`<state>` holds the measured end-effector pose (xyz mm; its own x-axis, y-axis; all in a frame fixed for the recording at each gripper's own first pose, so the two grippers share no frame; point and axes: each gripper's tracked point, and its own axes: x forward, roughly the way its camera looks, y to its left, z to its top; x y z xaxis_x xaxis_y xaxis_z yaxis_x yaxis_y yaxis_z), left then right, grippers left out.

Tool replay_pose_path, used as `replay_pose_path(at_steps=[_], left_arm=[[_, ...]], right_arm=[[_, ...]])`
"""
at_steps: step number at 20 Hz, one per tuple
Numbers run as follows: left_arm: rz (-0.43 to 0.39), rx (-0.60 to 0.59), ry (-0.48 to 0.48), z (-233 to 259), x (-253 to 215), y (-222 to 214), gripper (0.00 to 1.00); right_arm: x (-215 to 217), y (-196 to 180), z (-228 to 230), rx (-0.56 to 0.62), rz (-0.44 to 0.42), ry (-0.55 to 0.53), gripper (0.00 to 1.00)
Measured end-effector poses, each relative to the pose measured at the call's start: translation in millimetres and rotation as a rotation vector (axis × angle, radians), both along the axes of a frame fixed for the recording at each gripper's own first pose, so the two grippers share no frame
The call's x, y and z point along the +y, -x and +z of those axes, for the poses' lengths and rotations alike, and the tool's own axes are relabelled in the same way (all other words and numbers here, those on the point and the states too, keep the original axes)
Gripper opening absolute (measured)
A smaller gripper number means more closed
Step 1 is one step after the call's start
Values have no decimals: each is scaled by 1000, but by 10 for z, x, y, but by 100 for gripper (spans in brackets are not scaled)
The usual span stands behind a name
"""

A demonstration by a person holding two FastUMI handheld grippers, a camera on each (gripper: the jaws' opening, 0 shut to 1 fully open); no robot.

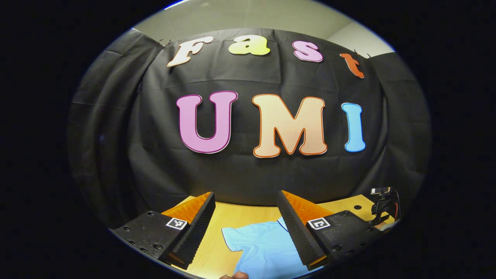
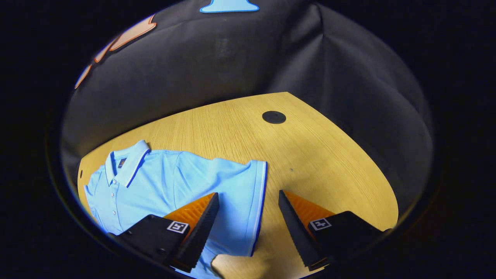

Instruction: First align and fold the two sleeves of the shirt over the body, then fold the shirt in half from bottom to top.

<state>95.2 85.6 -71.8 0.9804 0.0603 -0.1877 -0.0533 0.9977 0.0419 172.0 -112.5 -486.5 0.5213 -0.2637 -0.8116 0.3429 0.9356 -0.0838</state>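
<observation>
Light wooden table [image 2: 240, 131] with visible grain, black cloth wall [image 2: 217, 58] draped behind and to the sides, pale ceiling [image 1: 248, 15] above the cloth in the left gripper view. Round black disc [image 2: 274, 117] set in the tabletop near the far edge. A small dark device on a stand [image 1: 381, 205] sits at the table's far right corner in the left gripper view.

Light blue short-sleeved polo shirt [image 2: 162, 182] lies flat on the table, collar towards the wall, buttons up. Right gripper [image 2: 248, 199] hovers over the shirt's sleeve with its dark-edged white-striped cuff [image 2: 260, 205]; jaws spread wide, nothing between them (one finger over fabric, the other over bare wood). Left gripper [image 1: 246, 197] is also spread wide and empty, raised and facing the wall, with the shirt below between its fingers.

No containers.
</observation>
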Motion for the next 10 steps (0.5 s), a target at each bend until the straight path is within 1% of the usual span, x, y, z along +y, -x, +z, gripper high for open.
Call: replay_pose_path(at_steps=[2,3,5,7,9,10], left_arm=[[-4,7,5,-10,-21,1,96],[-7,10,7,-27,-35,-4,96],[-12,12,8,-31,-47,-11,97],[-14,16,11,-44,-55,-11,96],[-11,20,12,-56,-37,-6,96],[-9,20,11,-53,-23,-15,96]], right_arm=[[64,-38,-18,-12,27,-10,90],[79,-33,-23,-13,35,-17,80],[116,-37,-17,-15,41,-43,55],[164,-38,-14,-16,38,-42,23],[196,-56,44,-33,44,-25,3],[253,-67,22,-33,43,-41,4]])
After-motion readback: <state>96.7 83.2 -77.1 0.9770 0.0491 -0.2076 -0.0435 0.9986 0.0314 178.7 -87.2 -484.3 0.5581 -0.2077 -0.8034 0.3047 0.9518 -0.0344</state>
